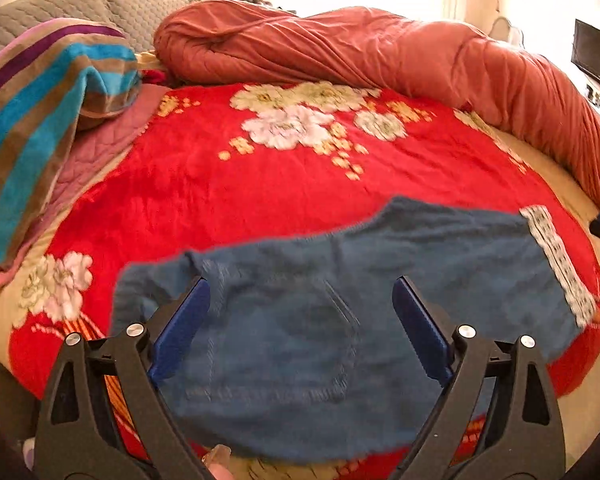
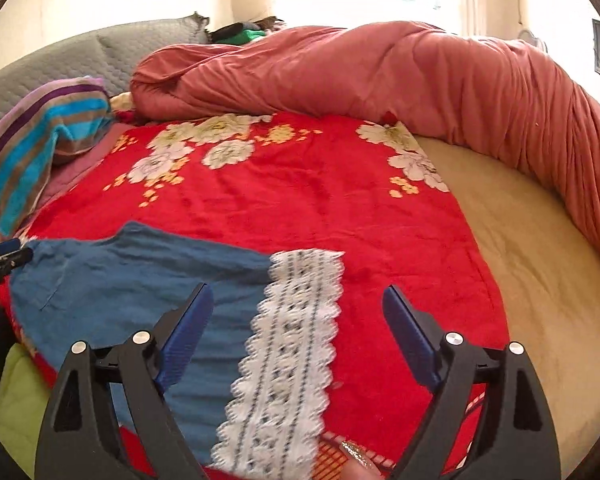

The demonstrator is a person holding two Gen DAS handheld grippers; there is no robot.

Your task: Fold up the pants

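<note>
Blue denim pants [image 1: 320, 320] lie flat on a red floral blanket [image 1: 284, 184], with a white lace hem [image 1: 560, 264] at their right end. My left gripper [image 1: 300, 292] is open above the pocket area, holding nothing. In the right wrist view the pants [image 2: 140, 280] lie at lower left and the lace hem [image 2: 292, 352] runs down the middle. My right gripper [image 2: 296, 300] is open over the hem, holding nothing. The left gripper's tip [image 2: 4, 256] shows at the left edge.
A rolled salmon-red quilt [image 1: 380, 48] lines the back and right of the bed. A striped towel [image 1: 40, 120] lies at the left over a pink quilted pad. Grey pillows [image 1: 100, 4] are behind. Bare beige mattress [image 2: 520, 260] lies to the right.
</note>
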